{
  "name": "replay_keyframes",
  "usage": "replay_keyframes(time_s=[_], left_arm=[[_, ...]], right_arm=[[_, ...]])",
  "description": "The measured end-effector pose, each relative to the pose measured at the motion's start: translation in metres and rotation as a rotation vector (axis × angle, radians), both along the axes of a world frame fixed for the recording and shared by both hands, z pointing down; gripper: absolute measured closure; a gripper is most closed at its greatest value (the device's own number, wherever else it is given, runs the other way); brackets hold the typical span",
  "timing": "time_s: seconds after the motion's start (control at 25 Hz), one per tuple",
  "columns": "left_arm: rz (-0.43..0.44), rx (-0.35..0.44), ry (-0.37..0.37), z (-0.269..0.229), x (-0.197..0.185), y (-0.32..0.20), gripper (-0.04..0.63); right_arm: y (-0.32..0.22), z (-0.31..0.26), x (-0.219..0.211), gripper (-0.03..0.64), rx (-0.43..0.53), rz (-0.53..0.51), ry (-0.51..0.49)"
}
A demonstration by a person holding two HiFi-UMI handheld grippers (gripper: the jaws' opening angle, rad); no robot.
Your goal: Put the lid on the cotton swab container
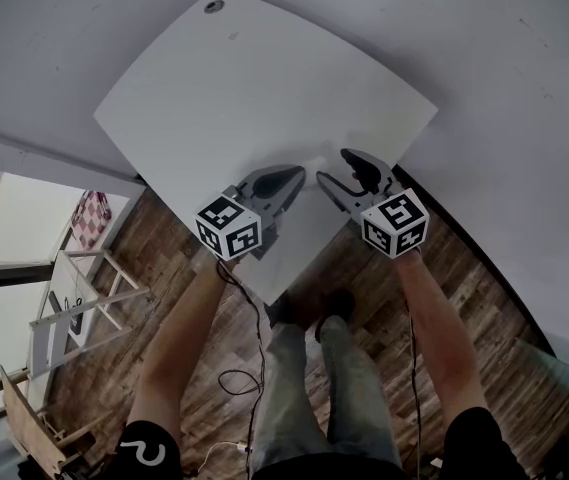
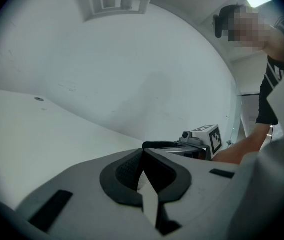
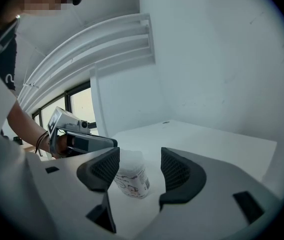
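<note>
While right gripper (image 3: pixel 139 159) gapes — container (image 3: pixel 132 178) partly behind its pad (image 3: pixel 104 170).

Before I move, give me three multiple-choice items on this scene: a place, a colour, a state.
1. Where is the cotton swab container? A) on the table, before the right gripper; B) lifted clear of the table; C) out of every view.
2. What colour is the table? A) black; B) white; C) brown.
3. How do the right gripper's jaws stand? A) shut on the container; B) shut, empty; C) apart.
Key: 1 A, it stands in line with that gripper's gap; 2 B, the bare top shows white; 3 C, a gap shows beside the container.
</note>
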State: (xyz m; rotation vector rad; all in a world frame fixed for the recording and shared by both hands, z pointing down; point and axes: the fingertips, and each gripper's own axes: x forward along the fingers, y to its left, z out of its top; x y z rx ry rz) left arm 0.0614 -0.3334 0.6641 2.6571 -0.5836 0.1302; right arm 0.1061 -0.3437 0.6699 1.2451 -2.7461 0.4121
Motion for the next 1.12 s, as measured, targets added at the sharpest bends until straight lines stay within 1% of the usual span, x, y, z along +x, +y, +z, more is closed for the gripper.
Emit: replay_keyframes(time_s=[0.16, 0.24, 0.4, 0.56, 0.6, 0.68, 0.84, 0.92, 1.12], left_arm=[[-0.002, 0.039, -0.023, 0.002, 0.001, 0.002, 0.569], [-0.005, 0.051, -0.032, 0.003, 0.002, 0.004, 0.569], [-0.021, 0.024, -0.022, 0.003, 0.0, 0.0, 0.569], [-0.083, 0.016, -0.015, -0.006, -0.008, -0.004, 0.569], [-0.105, 0.016, -0.011, -0.011, -0.011, -0.005, 0.569], [-0.159, 0.022, -0.007, -0.021, -0.019, -0.006, 0.569], [-0.25, 0.052, -0.024, -0.045, -0.032, -0.002, 0.569], [-0.275, 0.065, -0.024, -0.06, -0.034, 0.003, 0.569], [-0.301, 0.091, -0.051, -0.097, -0.037, 0.029, 0.569]], right_arm=[[0.001, 0.002, 0.0, 0.344, 0.013, -0.002, 0.028], [0.002, 0.003, 0.0, 0.344, 0.012, -0.001, 0.025], [0.001, 0.003, 0.002, 0.344, -0.013, 0.007, 0.006], [0.005, -0.006, 0.006, 0.344, -0.024, 0.031, 0.007], [0.007, -0.012, 0.008, 0.35, -0.021, 0.041, 0.007], [0.011, -0.025, 0.012, 0.388, -0.008, 0.071, 0.017], [0.019, -0.052, 0.018, 0.43, 0.016, 0.12, 0.068], [0.024, -0.066, 0.02, 0.451, 0.02, 0.13, 0.08], [0.042, -0.107, 0.031, 0.517, 0.011, 0.192, 0.058]])
